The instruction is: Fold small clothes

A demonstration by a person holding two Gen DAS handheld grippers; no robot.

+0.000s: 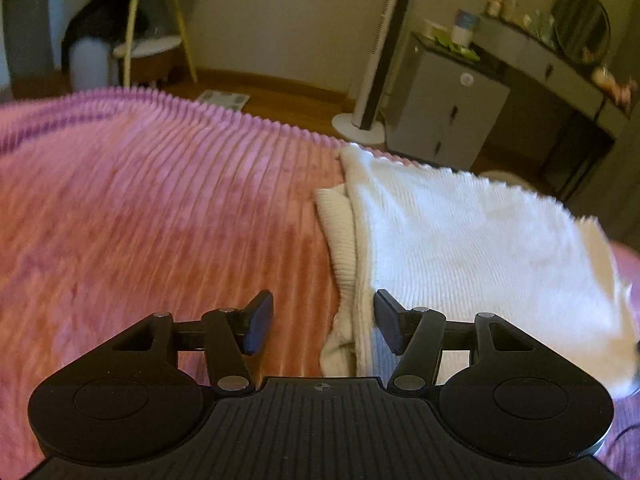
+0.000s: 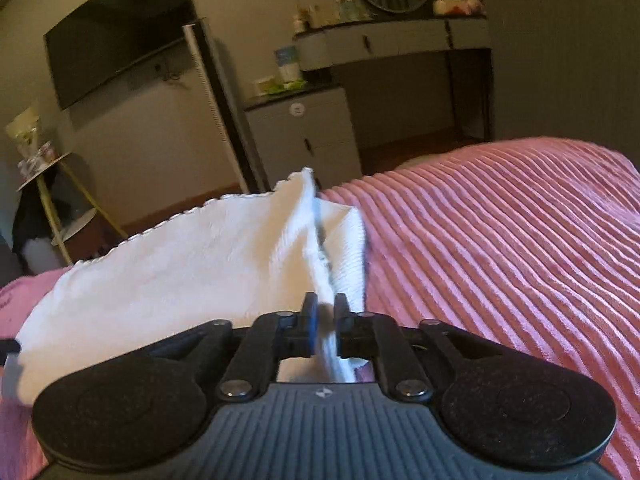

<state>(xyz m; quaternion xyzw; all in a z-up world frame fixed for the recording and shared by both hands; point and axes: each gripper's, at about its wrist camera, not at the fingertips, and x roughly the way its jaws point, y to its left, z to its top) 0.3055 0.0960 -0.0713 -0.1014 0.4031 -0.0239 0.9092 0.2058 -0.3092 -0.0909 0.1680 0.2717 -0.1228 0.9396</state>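
A white knitted garment lies partly folded on the pink ribbed bedspread, at the right in the left wrist view. Its cream ribbed cuff sticks out along the left side. My left gripper is open just above that left edge, its pads clear of the cloth. In the right wrist view my right gripper is shut on the white garment, pinching a raised fold of its right edge, which stands up off the bedspread.
Beyond the bed's far edge stand a white tower fan, a grey cabinet and a dressing table with a round mirror. A small round side table is at the back left. A dark TV hangs on the wall.
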